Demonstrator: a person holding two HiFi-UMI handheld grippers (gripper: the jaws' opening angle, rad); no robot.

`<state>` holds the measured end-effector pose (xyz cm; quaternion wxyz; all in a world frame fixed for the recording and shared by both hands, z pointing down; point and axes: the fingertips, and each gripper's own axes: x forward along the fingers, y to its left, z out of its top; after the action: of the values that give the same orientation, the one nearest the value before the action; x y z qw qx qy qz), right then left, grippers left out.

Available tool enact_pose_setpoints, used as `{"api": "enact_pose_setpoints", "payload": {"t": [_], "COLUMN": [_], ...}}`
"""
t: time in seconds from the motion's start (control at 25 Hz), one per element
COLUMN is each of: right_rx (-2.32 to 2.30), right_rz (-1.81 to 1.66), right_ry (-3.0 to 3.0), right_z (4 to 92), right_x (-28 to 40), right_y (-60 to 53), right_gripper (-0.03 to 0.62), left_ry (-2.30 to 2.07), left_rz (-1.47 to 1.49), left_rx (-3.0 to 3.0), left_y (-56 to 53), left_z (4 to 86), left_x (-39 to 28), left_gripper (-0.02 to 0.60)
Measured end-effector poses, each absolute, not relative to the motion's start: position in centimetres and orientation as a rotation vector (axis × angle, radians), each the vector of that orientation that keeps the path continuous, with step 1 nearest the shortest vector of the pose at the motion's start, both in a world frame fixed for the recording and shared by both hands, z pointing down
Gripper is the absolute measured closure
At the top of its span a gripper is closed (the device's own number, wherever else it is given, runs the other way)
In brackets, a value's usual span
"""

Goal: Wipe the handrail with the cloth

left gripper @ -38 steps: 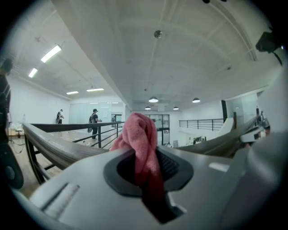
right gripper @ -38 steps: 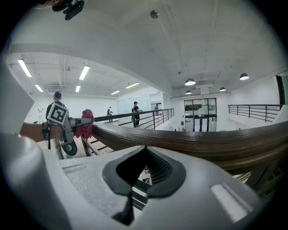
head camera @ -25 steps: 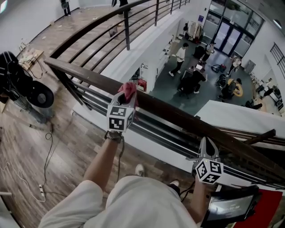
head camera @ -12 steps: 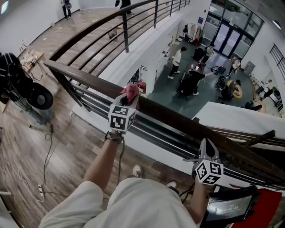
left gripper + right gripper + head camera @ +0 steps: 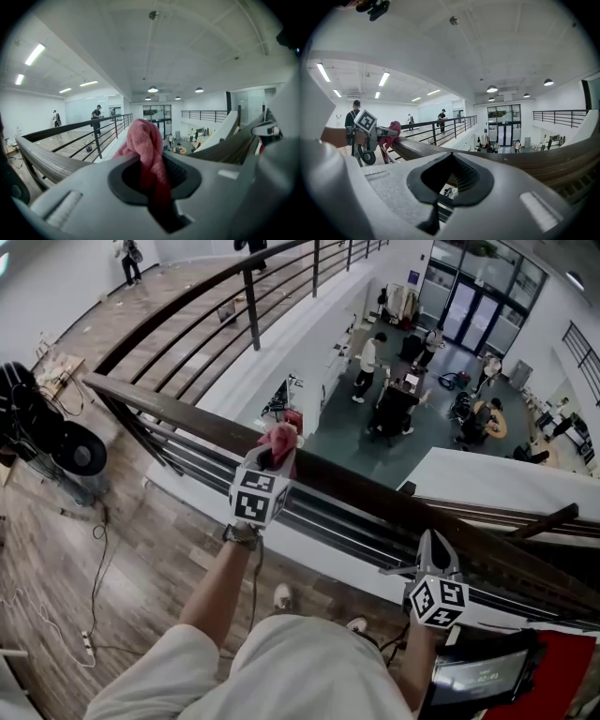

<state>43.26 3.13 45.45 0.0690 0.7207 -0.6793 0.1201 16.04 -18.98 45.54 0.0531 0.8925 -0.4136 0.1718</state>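
Note:
A dark wooden handrail (image 5: 366,488) runs from the upper left to the lower right of the head view. My left gripper (image 5: 269,457) is shut on a pink cloth (image 5: 280,439), which is pressed on the rail's top. In the left gripper view the cloth (image 5: 146,145) bulges out between the jaws of the left gripper (image 5: 154,180), with the handrail (image 5: 44,161) beyond it. My right gripper (image 5: 433,542) is shut and holds nothing; it sits at the rail further right. The right gripper view looks past the right gripper (image 5: 449,180) along the handrail (image 5: 515,161) to the cloth (image 5: 392,132).
Beyond the rail is a drop to a lower floor with several people (image 5: 367,360). A black fan (image 5: 42,427) and cables (image 5: 94,549) lie on the wooden floor at left. A screen (image 5: 478,676) hangs at lower right. A second railing (image 5: 251,310) curves away at the back.
The left gripper has slid a little to the right along the rail with the cloth. The right gripper has stayed where it was.

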Motion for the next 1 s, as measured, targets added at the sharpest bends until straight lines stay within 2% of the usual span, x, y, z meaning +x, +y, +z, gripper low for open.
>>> {"api": "enact_pose_setpoints", "payload": {"t": [1.0], "right_rx": [2.177], "right_rz": [0.376], "right_ry": [-2.05], "right_z": [45.9], "right_x": [48.2], "right_y": [5.9], "right_gripper": [0.592], "left_ry": [-1.216], "left_rz": [0.575], "left_rx": [2.754], "left_y": [-14.7], "left_z": [45.7], "left_x": [23.3], "left_gripper": [0.512]}}
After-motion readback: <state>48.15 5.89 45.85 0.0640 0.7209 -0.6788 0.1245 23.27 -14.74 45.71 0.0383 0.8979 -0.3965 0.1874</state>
